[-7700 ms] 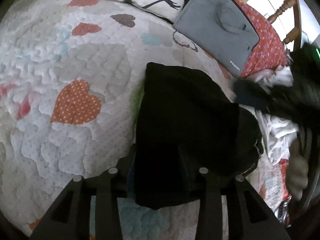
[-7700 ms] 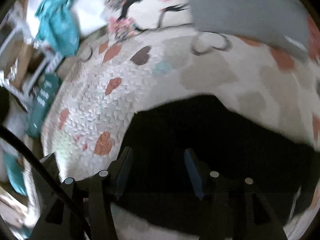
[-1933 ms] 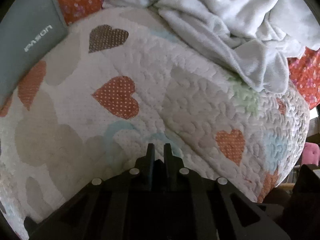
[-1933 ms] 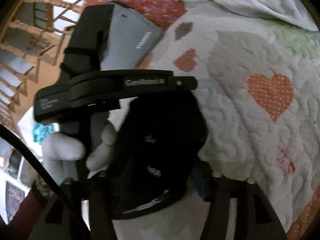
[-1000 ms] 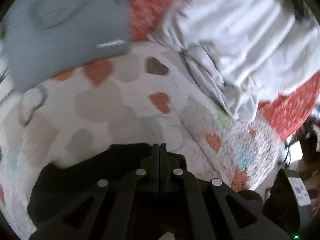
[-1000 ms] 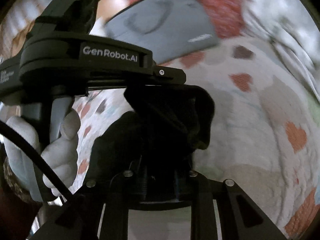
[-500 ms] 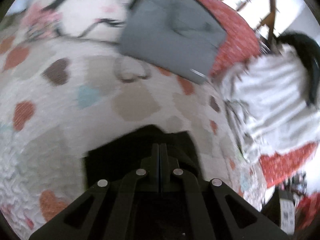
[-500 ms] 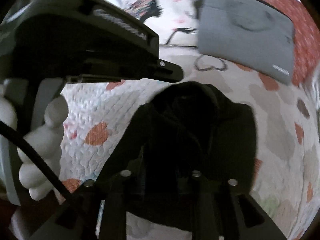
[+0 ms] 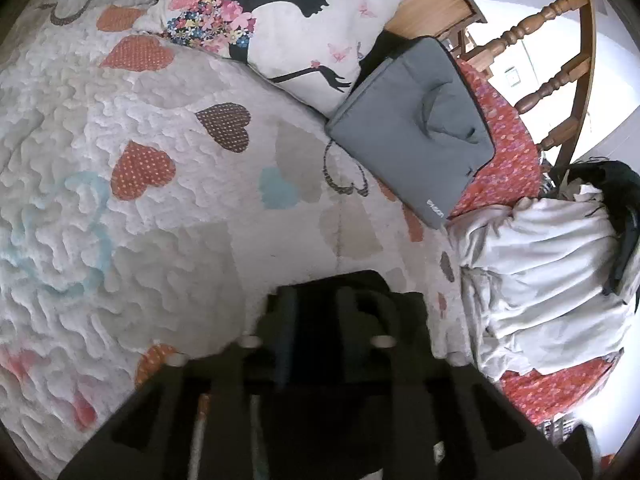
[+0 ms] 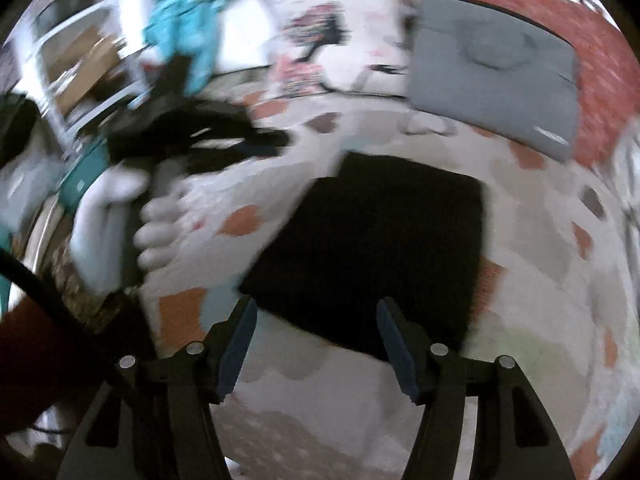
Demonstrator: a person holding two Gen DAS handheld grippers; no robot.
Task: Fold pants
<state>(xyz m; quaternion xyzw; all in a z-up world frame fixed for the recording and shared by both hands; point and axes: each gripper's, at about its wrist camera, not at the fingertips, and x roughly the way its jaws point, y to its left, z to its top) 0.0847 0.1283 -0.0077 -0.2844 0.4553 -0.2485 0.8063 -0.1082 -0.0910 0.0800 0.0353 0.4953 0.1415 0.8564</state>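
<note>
The black pants (image 10: 380,240) lie as a flat folded rectangle on the heart-print quilt (image 10: 540,280). My right gripper (image 10: 316,320) hovers at their near edge. Its jaws are opening wide and the blue pads (image 10: 240,332) touch nothing. In the left wrist view my left gripper (image 9: 316,296) points down at the black pants (image 9: 400,312). Its jaws are opening by a narrow gap. Dark cloth shows under and between its fingers, and the pads do not seem to press on it. A white-gloved hand (image 10: 116,200) holds the left tool, which is blurred.
A grey laptop sleeve (image 9: 416,132) leans on red floral cloth (image 9: 504,152) at the back. A printed pillow (image 9: 280,20) lies to its left, and a crumpled white blanket (image 9: 540,280) to the right of the pants. Wooden spindles (image 9: 552,40) stand behind.
The bundled pants, which both grippers held up, now lie flat on the quilt. The right jaws have spread wide and let go. The left jaws have parted, and that hand has swung round.
</note>
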